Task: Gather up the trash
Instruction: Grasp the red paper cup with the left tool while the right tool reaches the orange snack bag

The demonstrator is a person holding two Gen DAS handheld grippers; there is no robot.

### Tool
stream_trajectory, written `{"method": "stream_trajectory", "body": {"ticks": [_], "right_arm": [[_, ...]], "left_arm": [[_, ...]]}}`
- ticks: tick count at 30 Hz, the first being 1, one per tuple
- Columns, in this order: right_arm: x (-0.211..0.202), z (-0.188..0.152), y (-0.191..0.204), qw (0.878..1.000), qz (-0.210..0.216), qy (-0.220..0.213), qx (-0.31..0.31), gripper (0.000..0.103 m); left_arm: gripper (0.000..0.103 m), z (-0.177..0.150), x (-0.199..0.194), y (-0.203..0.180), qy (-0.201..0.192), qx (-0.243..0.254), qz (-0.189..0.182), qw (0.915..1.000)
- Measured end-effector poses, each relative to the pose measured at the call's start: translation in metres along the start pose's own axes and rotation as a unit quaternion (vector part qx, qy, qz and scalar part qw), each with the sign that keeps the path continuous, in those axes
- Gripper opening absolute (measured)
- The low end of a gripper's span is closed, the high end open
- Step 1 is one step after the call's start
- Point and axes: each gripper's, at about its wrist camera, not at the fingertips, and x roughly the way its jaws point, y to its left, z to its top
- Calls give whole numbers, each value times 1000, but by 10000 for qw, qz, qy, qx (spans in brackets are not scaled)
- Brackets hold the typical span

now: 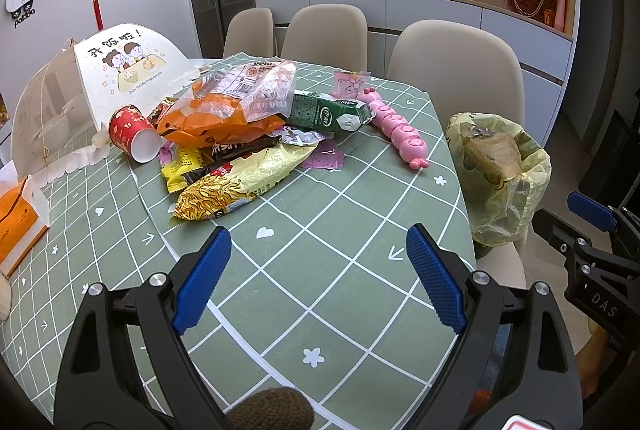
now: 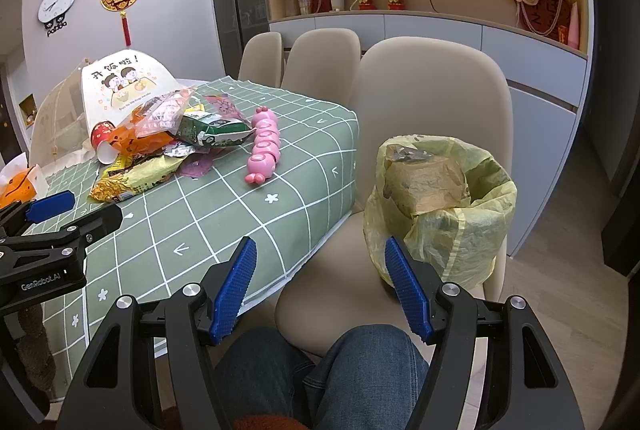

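Blue-padded jaws of the left gripper (image 1: pixel 318 276) are standing released, gripping nothing, hovering over the checked tablecloth (image 1: pixel 340 238). The right gripper (image 2: pixel 320 286) is likewise gaping empty, above the chair seat. The wrapper pile (image 1: pixel 236 141) is lying at eleven o'clock from the left gripper; the lined bin (image 2: pixel 440 205) is sitting at one o'clock from the right. Judged step: approaching a first pick. The next move is calling for reaching the noodle packet (image 1: pixel 236 185), nearest.
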Motion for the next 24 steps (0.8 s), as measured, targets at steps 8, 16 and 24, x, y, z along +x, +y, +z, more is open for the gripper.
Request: {"method": "stream_trajectory", "body": {"ticks": [8,16,24], "right_arm": [[24,23,-4,9998,-81,47,-168,63],[59,66,18,9989,172,34,-445,63],[89,88,42,9974,390,161,-577,63]], "left_arm": [[85,21,17,29,196,-205,-209,9994],[91,80,61,171,2,-1415,629,9879],[91,93,143,293,769,-2945,703,9499]]}}
